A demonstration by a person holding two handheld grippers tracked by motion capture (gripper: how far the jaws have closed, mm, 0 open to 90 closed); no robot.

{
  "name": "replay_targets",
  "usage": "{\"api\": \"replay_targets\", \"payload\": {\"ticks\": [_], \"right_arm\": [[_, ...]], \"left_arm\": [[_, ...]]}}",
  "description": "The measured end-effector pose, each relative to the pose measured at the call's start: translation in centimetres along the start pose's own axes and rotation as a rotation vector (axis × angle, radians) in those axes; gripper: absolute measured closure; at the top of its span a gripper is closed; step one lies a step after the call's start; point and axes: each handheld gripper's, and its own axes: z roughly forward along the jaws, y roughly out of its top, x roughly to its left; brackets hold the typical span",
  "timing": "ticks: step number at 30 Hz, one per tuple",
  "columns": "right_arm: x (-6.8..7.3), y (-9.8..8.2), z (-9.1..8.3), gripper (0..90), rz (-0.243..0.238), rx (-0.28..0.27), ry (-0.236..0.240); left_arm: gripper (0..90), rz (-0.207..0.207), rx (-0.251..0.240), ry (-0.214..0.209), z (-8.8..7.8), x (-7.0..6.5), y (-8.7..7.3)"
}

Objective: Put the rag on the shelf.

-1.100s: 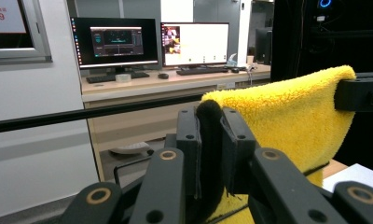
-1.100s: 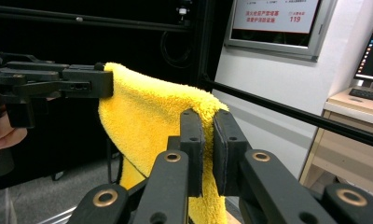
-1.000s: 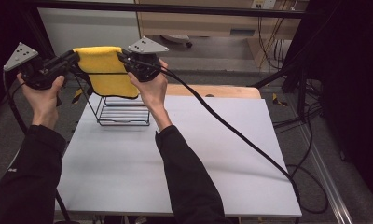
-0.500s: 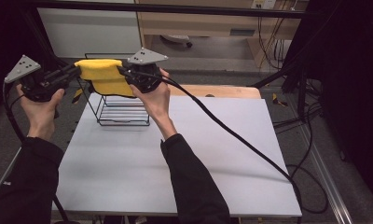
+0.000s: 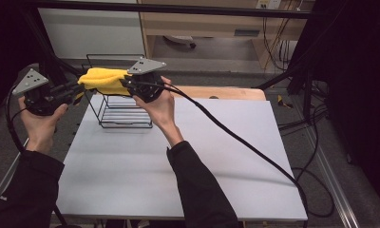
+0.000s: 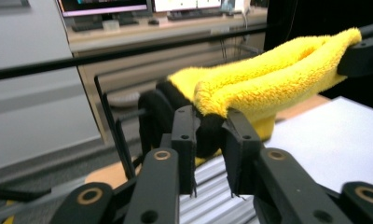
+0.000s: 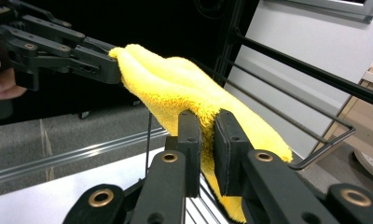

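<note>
My right claw (image 7: pixel 207 140) is pinched shut on one end of the yellow cloth (image 5: pixel 105 80); in the right gripper view the pads clamp the fabric with no gap. My left claw (image 6: pixel 211 140) has the other end between its jaws. Those jaws have just been opening a bit, but in the left gripper view the cloth is bunched against the pads, so I read it as a grip, maybe loosening.

Out from the claws, the cloth is stretched between them, its long axis from claw to claw and roughly along the table's far edge. It hangs over the top of the black wire rack (image 5: pixel 124 111), which stands near the far left corner of the table (image 5: pixel 216 161). In the high view the cloth's middle sags at about top-rail level; I can't tell if it touches the wire yet.

Relation that counts: the rack is straight below the cloth, and the rail runs about the same way as the cloth's length. The right hand (image 5: pixel 159 102) is over the rack's right end, and the left hand (image 5: pixel 41 121) is off the table's left edge, so the right one is nearer. My guess at the next move: lower both evenly to drape the cloth.
</note>
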Motion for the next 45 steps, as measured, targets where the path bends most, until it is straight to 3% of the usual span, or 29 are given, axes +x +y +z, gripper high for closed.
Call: {"api": "replay_targets", "payload": {"ticks": [4,7,11,14,19,24,29,33,35,41,45], "right_arm": [[0.1,-0.5,0.2,82.2,0.001,0.008,0.007],[0.1,-0.6,0.2,82.1,-0.001,0.01,0.008],[0.4,-0.9,0.3,81.6,-0.016,0.028,0.011],[0.5,-1.4,0.5,81.3,-0.024,0.032,0.012],[0.4,-2.0,0.5,80.9,-0.02,0.037,0.018],[0.3,-2.6,0.5,79.7,-0.023,0.049,0.023],[0.3,-2.8,0.4,74.2,-0.008,0.057,0.035],[0.3,-2.2,0.0,65.8,0.05,0.034,0.066],[0.3,-1.8,-0.1,65.3,0.054,0.021,0.06],[-0.1,-2.4,1.2,86.6,0.11,0.08,0.07],[-0.1,-3.9,2.6,90.0,0.121,0.13,0.041]], "left_arm": [[65.6,-0.018,0.014,-0.012,-0.7,0.4,0.3],[64.0,-0.026,-0.015,-0.009,-1.6,0.7,0.9],[69.2,-0.056,-0.046,-0.027,-2.1,0.9,2.0],[79.8,-0.041,-0.015,-0.033,-1.5,0.3,2.2],[88.5,-0.028,0.06,-0.04,0.9,-0.6,1.8],[89.8,-0.022,0.112,-0.038,2.5,-0.9,0.8],[89.9,-0.027,0.132,-0.032,3.3,-0.9,0.1],[90.0,-0.025,0.145,-0.026,3.7,-0.8,-0.2],[90.0,-0.018,0.154,-0.021,3.9,-0.9,-0.4],[90.0,-0.005,0.171,-0.007,4.5,-1.0,-0.9],[90.0,-0.012,0.174,-0.004,4.9,-0.8,-1.2]]}}
